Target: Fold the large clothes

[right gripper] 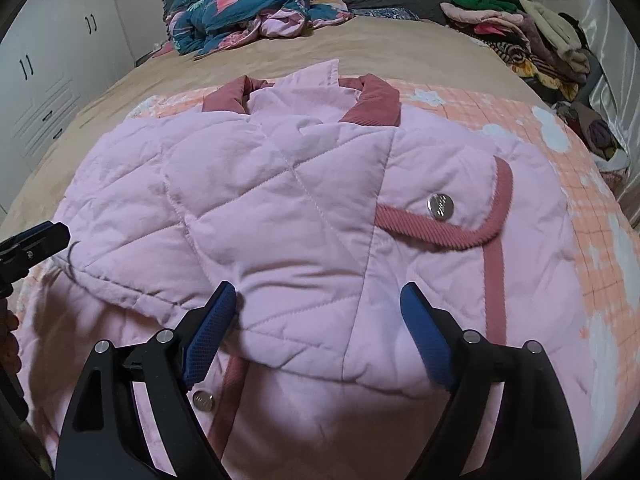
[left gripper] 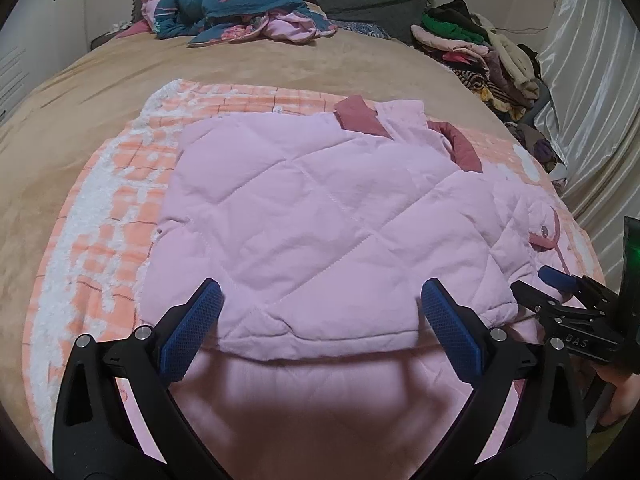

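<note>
A pale pink quilted jacket lies partly folded on an orange-and-white checked blanket. Its dark pink collar is at the far end, and a trimmed pocket flap with a silver snap faces up. My left gripper hovers open over the near folded hem, its blue pads wide apart. My right gripper is open too, straddling the near edge of the folded layer without pinching it. In the left wrist view the right gripper shows at the jacket's right corner.
The blanket rests on a tan bed cover. A crumpled teal floral duvet and a grey pillow lie at the head. A pile of mixed clothes sits far right beside a pale curtain. White cupboards stand on the left.
</note>
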`<state>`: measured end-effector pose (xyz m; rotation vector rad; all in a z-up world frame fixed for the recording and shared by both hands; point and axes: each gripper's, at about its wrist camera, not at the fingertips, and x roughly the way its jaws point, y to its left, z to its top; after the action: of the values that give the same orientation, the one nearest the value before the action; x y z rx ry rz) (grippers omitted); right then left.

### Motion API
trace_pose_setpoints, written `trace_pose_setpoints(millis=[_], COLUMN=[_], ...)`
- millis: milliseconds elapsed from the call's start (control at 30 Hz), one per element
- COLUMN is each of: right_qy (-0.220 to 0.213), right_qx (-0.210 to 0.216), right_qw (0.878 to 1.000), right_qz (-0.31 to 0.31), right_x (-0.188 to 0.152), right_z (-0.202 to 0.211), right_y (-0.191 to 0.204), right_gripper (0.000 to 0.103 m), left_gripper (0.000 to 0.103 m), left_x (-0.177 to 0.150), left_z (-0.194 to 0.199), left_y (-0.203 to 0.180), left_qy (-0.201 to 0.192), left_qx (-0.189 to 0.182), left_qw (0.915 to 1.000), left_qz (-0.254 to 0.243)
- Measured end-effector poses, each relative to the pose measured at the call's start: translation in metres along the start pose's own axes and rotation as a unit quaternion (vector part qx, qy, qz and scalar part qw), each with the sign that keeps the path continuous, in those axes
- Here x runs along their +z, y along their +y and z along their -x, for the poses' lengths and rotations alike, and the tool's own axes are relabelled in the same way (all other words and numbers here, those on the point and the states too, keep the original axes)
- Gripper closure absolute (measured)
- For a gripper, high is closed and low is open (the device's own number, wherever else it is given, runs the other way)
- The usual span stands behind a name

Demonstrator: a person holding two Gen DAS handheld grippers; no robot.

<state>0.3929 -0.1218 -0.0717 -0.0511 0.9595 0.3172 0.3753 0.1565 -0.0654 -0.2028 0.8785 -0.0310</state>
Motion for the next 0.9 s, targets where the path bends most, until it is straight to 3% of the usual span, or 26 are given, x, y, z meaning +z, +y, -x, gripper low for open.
trace_pose_setpoints(millis=[267, 900], right_qy=[-0.021, -0.075], right_qx=[0.013, 0.029], right_qw=[0.999, 0.996], right_qz=[-0.024, -0.044], right_x=[-0.006, -0.020], right_z=[0.028, 0.093], right_y=[-0.002, 0.000], right_gripper=[0.008, 0.005], left_gripper=[0.010, 0.009], left_x=[0.001, 0.000], left_z=[0.013, 0.054], left_y=[-0.001, -0.006], left_qy=[-0.009, -0.041], left_qx=[-0.005, -0.006], left_qw=[0.9999, 0.9991], left_qz=[0.001, 0.001])
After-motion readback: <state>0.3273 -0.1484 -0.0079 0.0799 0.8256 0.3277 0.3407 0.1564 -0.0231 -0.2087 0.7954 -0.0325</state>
